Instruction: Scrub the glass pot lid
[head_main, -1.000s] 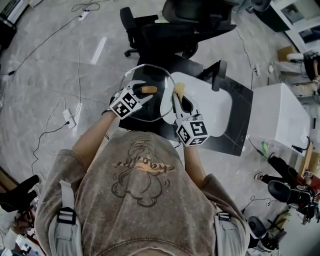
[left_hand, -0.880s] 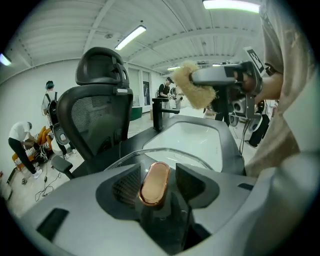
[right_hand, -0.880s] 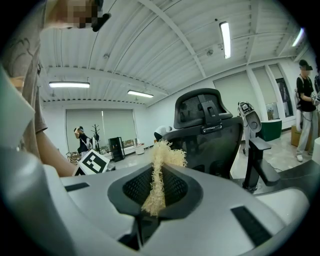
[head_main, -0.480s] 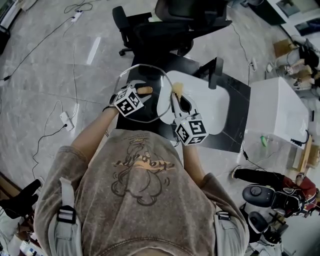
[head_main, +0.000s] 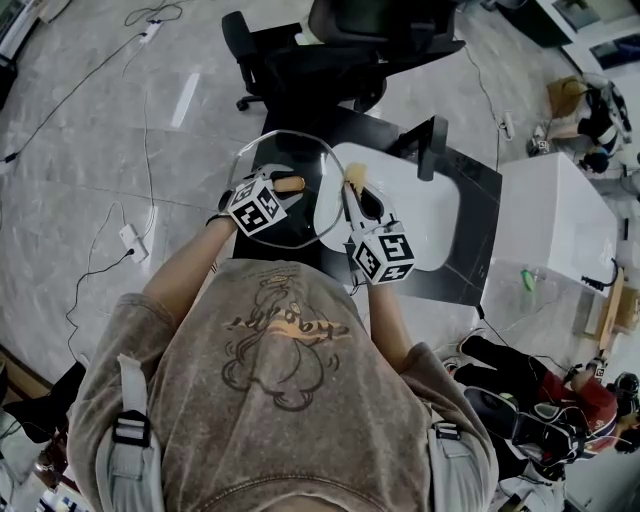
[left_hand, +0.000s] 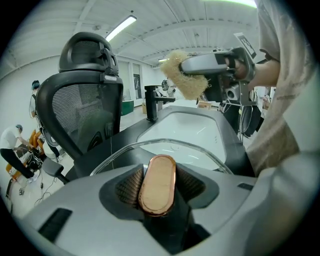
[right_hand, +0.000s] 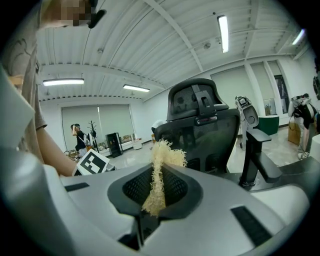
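Observation:
The glass pot lid (head_main: 300, 160) is held up above the black counter, its rim (left_hand: 170, 145) curving past the jaws in the left gripper view. My left gripper (head_main: 283, 184) is shut on the lid's copper-coloured knob (left_hand: 157, 184). My right gripper (head_main: 355, 187) is shut on a straw-coloured scrub pad (right_hand: 159, 175), which also shows in the left gripper view as a fuzzy tuft (left_hand: 185, 75) held up to the right of the lid. In the head view the scrub pad (head_main: 354, 176) sits just beside the lid's right edge.
A white sink (head_main: 420, 205) with a black faucet (head_main: 432, 145) is set in the black counter (head_main: 480, 235). A black office chair (head_main: 350, 45) stands behind it. A white cabinet (head_main: 555, 225) is at the right. Cables run over the grey floor at the left.
Both grippers, with the lid and the scrub pad, have barely shifted; the view moved slightly. People at the lower right have moved.

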